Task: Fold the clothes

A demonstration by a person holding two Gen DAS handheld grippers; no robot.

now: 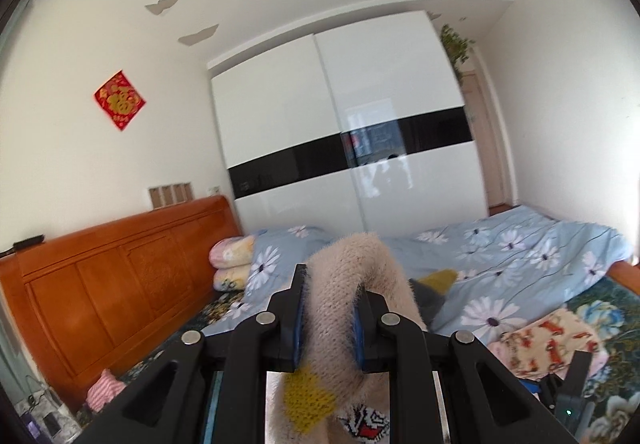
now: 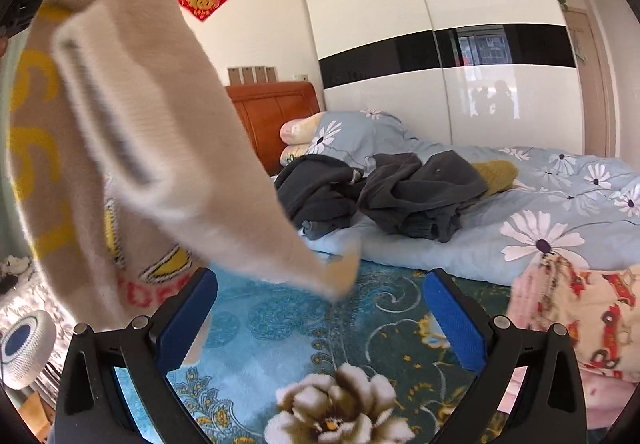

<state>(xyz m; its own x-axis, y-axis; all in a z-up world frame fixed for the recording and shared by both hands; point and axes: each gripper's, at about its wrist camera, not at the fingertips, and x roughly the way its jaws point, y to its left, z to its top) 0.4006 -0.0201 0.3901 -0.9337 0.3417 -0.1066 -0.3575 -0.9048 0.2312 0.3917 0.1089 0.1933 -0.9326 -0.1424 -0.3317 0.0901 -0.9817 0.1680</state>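
Your left gripper (image 1: 328, 318) is clamping a fold of the beige knit sweater (image 2: 132, 116), holding it raised above the floral bedspread (image 2: 280, 328). Your right gripper (image 2: 320, 318) is hanging with jaws spread, gripping nothing, below the dangling sleeve (image 2: 320, 264).

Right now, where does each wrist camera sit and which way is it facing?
Left wrist: behind the left hand-held gripper, shut on the beige sweater, facing the wardrobe over the bed.
Right wrist: behind the open right hand-held gripper, low over the floral bedspread, toward the dark clothes.
Shared: sweater, wardrobe, red wall decoration.
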